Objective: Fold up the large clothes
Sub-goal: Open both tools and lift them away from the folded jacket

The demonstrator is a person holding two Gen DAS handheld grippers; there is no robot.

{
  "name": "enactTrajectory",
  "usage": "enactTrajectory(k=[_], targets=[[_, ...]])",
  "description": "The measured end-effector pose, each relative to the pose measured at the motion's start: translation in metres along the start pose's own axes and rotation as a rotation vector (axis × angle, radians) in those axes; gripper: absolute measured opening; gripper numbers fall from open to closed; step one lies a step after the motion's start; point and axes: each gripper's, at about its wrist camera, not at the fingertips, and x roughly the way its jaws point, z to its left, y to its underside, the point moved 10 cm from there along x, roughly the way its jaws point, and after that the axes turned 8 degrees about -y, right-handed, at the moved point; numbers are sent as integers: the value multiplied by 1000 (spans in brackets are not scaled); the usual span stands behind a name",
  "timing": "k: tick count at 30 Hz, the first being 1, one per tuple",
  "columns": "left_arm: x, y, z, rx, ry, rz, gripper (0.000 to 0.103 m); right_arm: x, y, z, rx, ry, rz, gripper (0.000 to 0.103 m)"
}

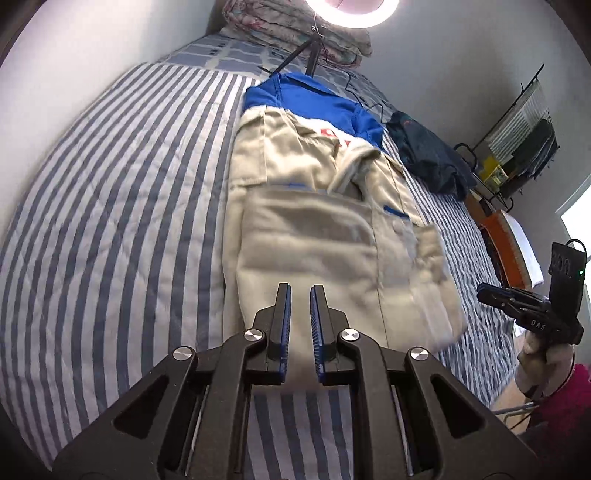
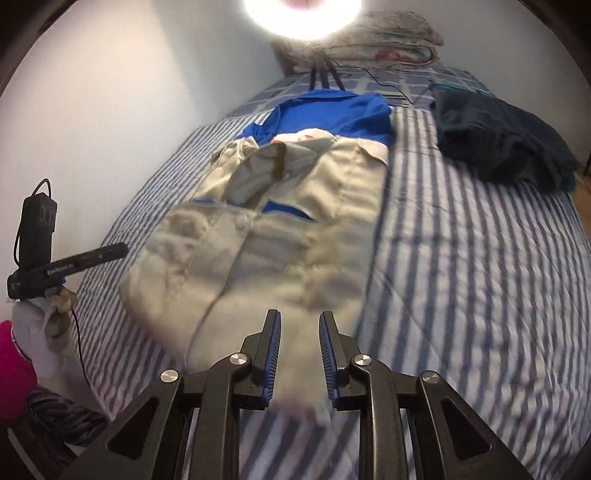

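A large beige jacket with a blue top (image 1: 317, 206) lies lengthwise on the striped bed, its sleeves folded in over the body. It also shows in the right wrist view (image 2: 280, 229). My left gripper (image 1: 300, 290) is open and empty, held just above the jacket's near hem. My right gripper (image 2: 298, 315) is open and empty, also above the near hem. Each gripper appears in the other's view: the right gripper (image 1: 517, 299) at the right, the left gripper (image 2: 74, 258) at the left.
The blue-and-white striped bedspread (image 1: 110, 221) covers the bed. A dark blue garment (image 2: 502, 144) lies at the far right of the bed. A folded quilt (image 1: 295, 26) and a ring light on a tripod (image 1: 351, 11) stand at the head. A rack (image 1: 524, 147) stands beside the bed.
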Motion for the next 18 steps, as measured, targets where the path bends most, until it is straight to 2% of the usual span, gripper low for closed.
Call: enactTrajectory(k=[3, 7, 8, 9, 10, 11, 14, 16, 18], targets=[[8, 20, -3, 16, -16, 34, 12, 11, 16, 6, -30, 7, 48, 20], [35, 49, 6, 6, -54, 96, 12, 37, 48, -6, -55, 74, 159, 20], [37, 52, 8, -6, -45, 93, 12, 44, 55, -13, -35, 70, 181, 23], [36, 51, 10, -36, -29, 85, 11, 45, 59, -19, -8, 55, 187, 32], [36, 51, 12, -69, -19, 85, 10, 44, 61, -24, 23, 39, 183, 37], [35, 50, 13, -78, -20, 85, 10, 42, 61, -26, 49, 24, 185, 37], [20, 46, 3, -33, -71, 59, 10, 29, 55, -19, 8, 80, 176, 35], [3, 39, -8, -10, -67, 28, 10, 13, 45, -7, -15, 82, 126, 33], [-19, 29, -19, -15, -26, -2, 10, -9, 30, 8, -15, 55, 53, 33]])
